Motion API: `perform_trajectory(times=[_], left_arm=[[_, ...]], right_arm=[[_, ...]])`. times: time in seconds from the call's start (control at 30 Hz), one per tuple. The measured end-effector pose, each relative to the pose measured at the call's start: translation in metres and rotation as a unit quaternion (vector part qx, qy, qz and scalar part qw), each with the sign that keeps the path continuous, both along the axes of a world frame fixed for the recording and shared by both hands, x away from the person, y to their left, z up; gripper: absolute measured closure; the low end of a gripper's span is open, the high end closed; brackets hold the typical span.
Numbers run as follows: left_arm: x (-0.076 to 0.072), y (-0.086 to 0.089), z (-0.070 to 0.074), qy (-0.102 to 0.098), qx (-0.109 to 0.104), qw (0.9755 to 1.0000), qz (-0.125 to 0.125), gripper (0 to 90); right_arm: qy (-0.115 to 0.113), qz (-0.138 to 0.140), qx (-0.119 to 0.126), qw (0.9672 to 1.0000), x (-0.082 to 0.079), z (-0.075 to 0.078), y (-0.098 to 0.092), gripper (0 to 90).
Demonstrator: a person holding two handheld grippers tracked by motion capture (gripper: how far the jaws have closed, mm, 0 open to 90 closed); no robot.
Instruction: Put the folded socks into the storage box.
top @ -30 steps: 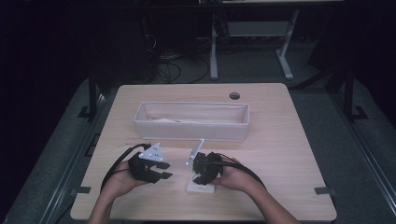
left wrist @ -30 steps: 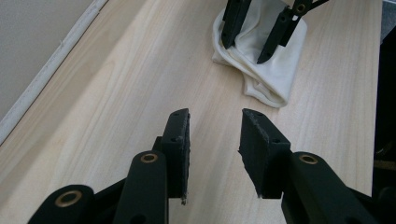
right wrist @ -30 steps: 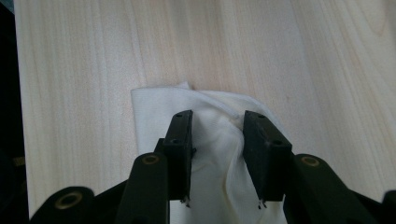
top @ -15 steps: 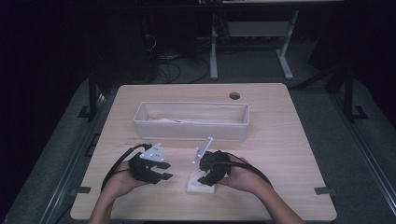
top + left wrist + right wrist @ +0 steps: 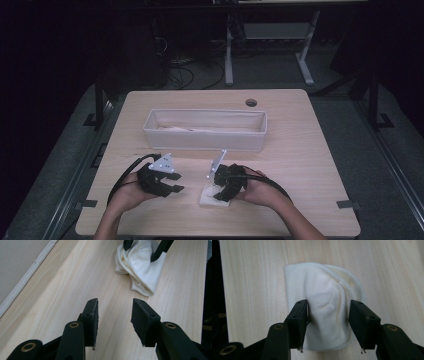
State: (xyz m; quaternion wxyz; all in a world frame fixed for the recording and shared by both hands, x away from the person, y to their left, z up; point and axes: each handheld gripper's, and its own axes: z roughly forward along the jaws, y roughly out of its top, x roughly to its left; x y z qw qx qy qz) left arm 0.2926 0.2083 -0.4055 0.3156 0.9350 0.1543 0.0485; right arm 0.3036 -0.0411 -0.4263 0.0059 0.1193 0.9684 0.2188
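Two hands come in from the near edge of the wooden table (image 5: 310,150), each wrapped around one black two-jaw gripper, and they sit side by side with a bare strip of tabletop between them. On the left, the forearm angles in towards the middle, and the left gripper (image 5: 175,182) lies roughly level with the tabletop, pointing across at the other hand; its jaws have just been opening and now stand apart with nothing between them, only bare wood showing in the gap in the left gripper view. On the right, the hand reaches in from the near right corner and tips the right gripper (image 5: 329,322) down over one white folded cloth (image 5: 324,315). Its jaws have just been opening too: they straddle the bunched middle of the cloth, the left pad close against a fold and the right pad standing clear of the fabric, so the cloth lies loose between them rather than pinched. That cloth rests flat on the table near the front edge, just right of centre, with the left gripper near it but apart. Counting the rest: one long white fabric bin (image 5: 205,142) stands across the middle of the table, beyond both hands, with some pale material lying in its bottom, and one round cable hole (image 5: 251,102) sits in the tabletop behind it.
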Motion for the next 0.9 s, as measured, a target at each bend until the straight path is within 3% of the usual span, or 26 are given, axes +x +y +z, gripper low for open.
perform_trajectory(times=[0.07,0.23,0.5,0.9], left_arm=[[0.000,0.001,0.001,-0.003,0.006,1.0000,-0.003,56.1],[-0.001,0.002,0.002,-0.003,-0.002,1.0000,0.006,54.0],[0.000,0.006,0.001,-0.004,-0.005,0.9998,0.017,51.4],[0.001,0.013,0.002,-0.005,-0.007,0.9997,0.023,51.3]], right_arm=[[-0.010,-0.002,0.012,0.9999,-0.001,0.007,-0.003,48.2],[-0.024,0.003,0.017,0.9996,-0.005,0.017,-0.004,49.2],[-0.013,0.014,-0.002,0.9998,-0.005,0.004,0.005,49.5],[-0.032,0.019,-0.022,0.9991,-0.006,-0.001,0.014,49.1]])
